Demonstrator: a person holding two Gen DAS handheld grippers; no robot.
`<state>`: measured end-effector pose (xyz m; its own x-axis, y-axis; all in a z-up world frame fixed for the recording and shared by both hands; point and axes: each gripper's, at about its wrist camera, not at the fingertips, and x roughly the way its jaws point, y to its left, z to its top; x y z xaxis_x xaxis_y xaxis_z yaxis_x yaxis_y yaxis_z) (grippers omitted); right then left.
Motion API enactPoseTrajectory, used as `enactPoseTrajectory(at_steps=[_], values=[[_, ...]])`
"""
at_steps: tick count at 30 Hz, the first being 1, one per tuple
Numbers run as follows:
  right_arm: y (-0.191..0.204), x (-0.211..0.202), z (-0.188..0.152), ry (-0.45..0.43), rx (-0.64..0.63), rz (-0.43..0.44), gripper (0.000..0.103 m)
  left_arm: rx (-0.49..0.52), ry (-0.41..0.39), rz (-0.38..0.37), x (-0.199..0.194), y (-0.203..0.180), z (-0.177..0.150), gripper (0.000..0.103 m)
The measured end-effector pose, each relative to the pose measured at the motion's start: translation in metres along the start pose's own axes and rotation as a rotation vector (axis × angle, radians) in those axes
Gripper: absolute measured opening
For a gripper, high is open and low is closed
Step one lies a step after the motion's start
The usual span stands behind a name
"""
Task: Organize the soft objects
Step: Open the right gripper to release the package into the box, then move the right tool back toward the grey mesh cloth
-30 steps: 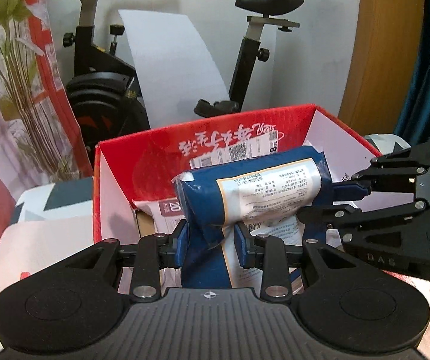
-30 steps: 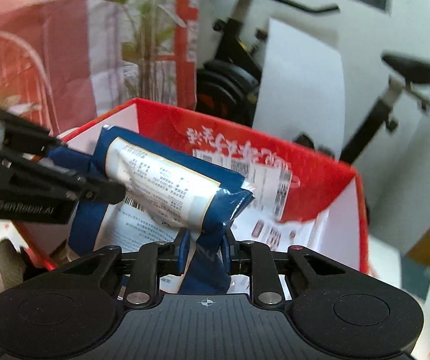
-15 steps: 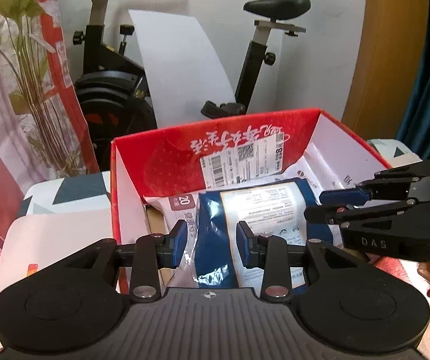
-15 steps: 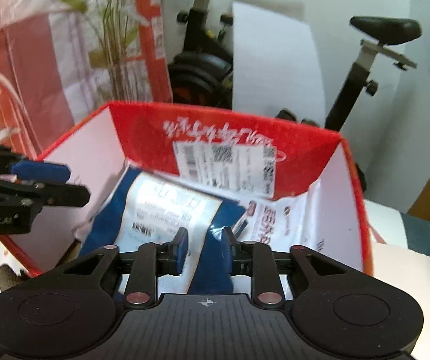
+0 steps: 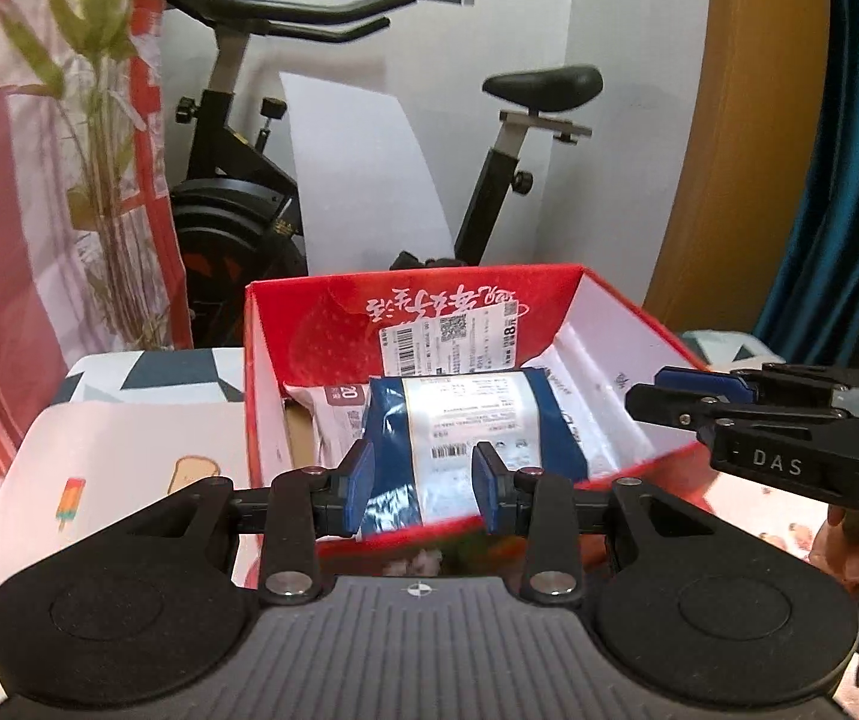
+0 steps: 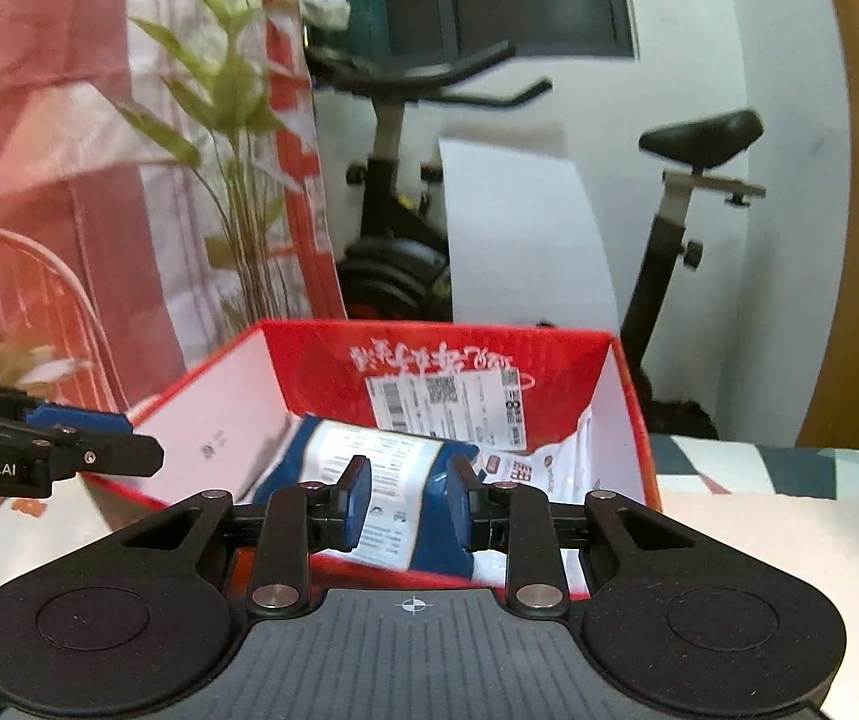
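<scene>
Left wrist view shows your counter (image 5: 129,438), exercise bike (image 5: 237,204), and, alone, teal curtain (image 5: 849,210); both claws (image 5: 420,495) (image 6: 408,501) gape empty over the boxed blue pack (image 5: 465,420).

The open red cardboard box (image 5: 615,324) sits on the patterned tablecloth (image 5: 129,444), and inside it the blue-and-white soft packet (image 5: 465,414) lies over the white plastic pouches (image 5: 597,414). The left gripper (image 5: 420,483) hangs before the box's near wall, the right gripper (image 6: 408,501) beside it to the right. Behind the box stands the black exercise bike (image 5: 237,204); the leafy green plant (image 6: 231,120) rises to the left.
</scene>
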<state>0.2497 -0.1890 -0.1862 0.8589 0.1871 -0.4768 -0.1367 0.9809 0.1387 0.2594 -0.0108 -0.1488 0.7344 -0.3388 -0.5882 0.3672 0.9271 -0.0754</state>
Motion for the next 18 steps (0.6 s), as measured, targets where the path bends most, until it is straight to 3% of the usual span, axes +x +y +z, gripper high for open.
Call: enactPoseTrajectory(at_steps=[6,9,14,18], values=[[0.013,-0.040,-0.020,-0.078,0.002,-0.017,0.027,-0.044,0.005,0.025,-0.025,0.006,-0.030,0.039],[0.021,-0.054,-0.036,-0.087,0.034,-0.009,0.027,-0.045,0.044,0.039,-0.030,0.008,-0.047,0.040],[0.033,-0.065,-0.064,-0.042,0.031,0.019,0.027,-0.079,0.089,0.036,-0.038,0.013,-0.072,0.040],[0.041,-0.066,-0.086,0.018,0.030,0.046,0.027,-0.173,0.111,0.025,-0.041,0.021,-0.092,0.040]])
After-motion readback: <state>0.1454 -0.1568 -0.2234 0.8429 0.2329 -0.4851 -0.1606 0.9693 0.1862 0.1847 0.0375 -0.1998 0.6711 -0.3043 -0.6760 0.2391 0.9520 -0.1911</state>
